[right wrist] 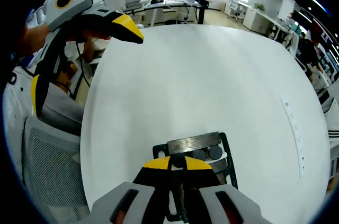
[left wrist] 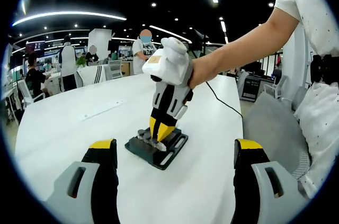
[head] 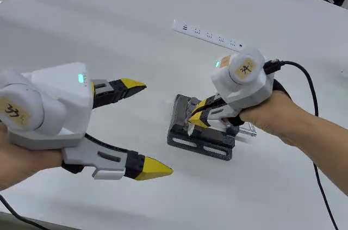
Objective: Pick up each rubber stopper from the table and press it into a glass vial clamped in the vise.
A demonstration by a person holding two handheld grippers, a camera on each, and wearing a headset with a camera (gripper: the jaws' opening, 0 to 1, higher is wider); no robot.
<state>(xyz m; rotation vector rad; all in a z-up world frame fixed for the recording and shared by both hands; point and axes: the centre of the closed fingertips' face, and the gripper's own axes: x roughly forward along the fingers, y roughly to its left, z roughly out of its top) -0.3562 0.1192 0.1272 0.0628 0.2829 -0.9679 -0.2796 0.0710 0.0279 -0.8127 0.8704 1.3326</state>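
A small dark vise (head: 196,142) sits on the white table (head: 109,29), right of centre. My right gripper (head: 197,120) points down onto the vise top with its yellow tips shut together; whatever lies between them is hidden. In the right gripper view the shut tips (right wrist: 175,163) sit just before the steel vise jaw (right wrist: 193,143), and a dark round stopper (right wrist: 215,153) sits in the vise to their right. In the left gripper view, grey stoppered vial tops (left wrist: 144,136) stand beside those tips. My left gripper (head: 145,128) hovers wide open and holds nothing, left of the vise.
A white power strip (head: 209,35) lies on the table beyond the vise. A black cable (head: 311,94) runs from the right gripper off the near right. The vise handle (head: 248,129) sticks out to the right. Chairs and people stand around the far table edge.
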